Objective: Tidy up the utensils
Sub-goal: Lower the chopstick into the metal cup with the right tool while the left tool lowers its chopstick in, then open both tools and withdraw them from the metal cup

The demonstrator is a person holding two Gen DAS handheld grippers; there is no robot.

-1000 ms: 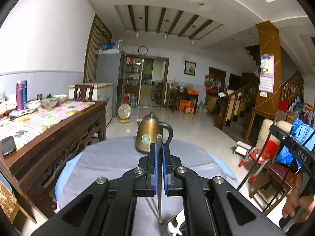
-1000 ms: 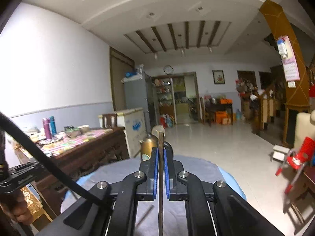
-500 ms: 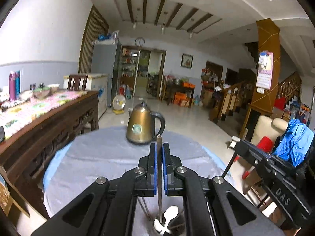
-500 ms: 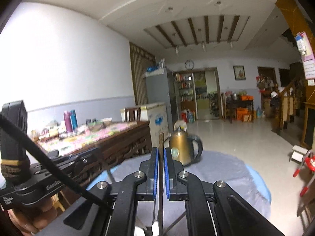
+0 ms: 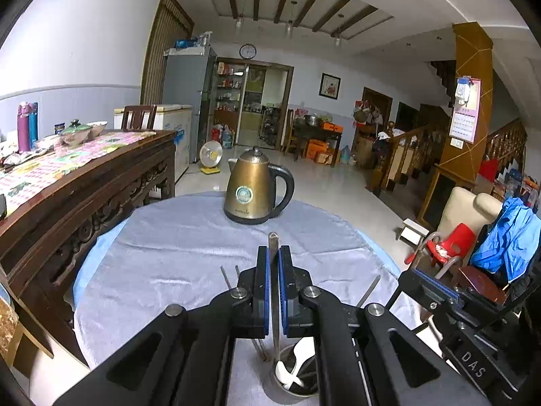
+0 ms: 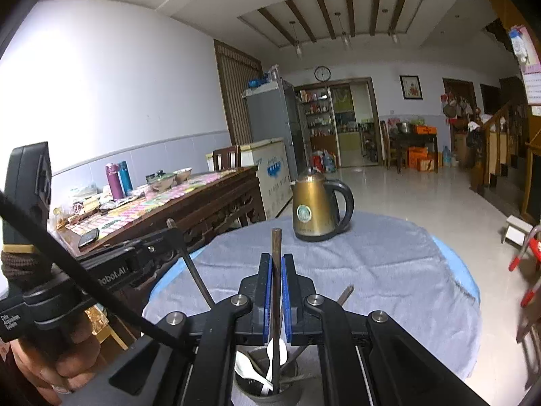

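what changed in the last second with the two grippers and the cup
Both grippers came down: the left gripper carried its flat metal utensil and the right gripper its dark wooden chopstick into the round metal cup, which rose into view. Both stayed shut; the gold kettle stayed put.

kettle (image 5: pixel 252 189) on round table (image 5: pixel 169 247) | sideboard (image 5: pixel 84 182) left | red chair (image 5: pixel 449 242) right

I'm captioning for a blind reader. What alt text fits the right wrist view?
The right gripper is shut on a dark chopstick above a metal cup of white spoons, on a grey-clothed round table with a gold kettle.
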